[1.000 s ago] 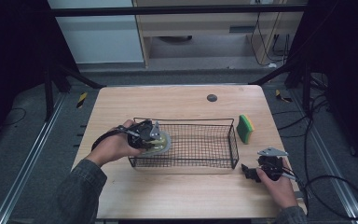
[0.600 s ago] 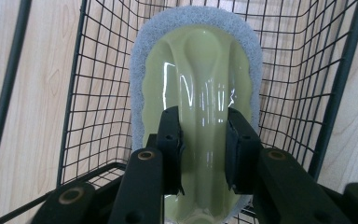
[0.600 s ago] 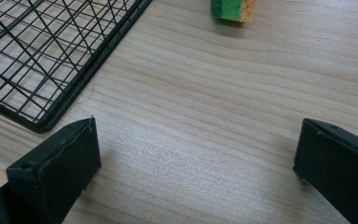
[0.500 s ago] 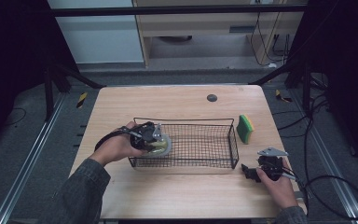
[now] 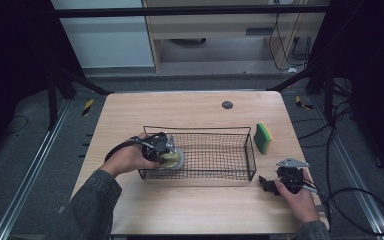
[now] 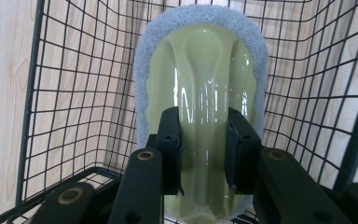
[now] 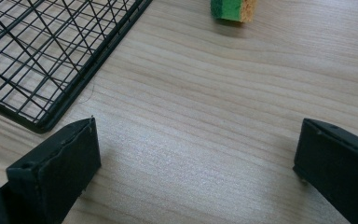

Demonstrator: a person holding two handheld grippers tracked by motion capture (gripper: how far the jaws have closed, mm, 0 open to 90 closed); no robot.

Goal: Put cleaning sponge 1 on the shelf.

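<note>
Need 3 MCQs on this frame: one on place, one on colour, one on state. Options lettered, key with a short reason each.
1. Where is the scrubber that the left tongs hold?
A. Inside the wire basket
B. On the bare table right of the basket
C. On the floor

2. What colours is the sponge beside the basket?
A. Red and white
B. Green and yellow
C. All black

3. How do the right tongs stand?
A. Shut on the sponge
B. Open over the table, holding nothing
C. Shut on the basket rim

Key: 1 A, basket mesh surrounds it in the left gripper view. 2 B, both colours show in the high view. 3 B, the jaws stand wide apart with only bare wood between them.
</note>
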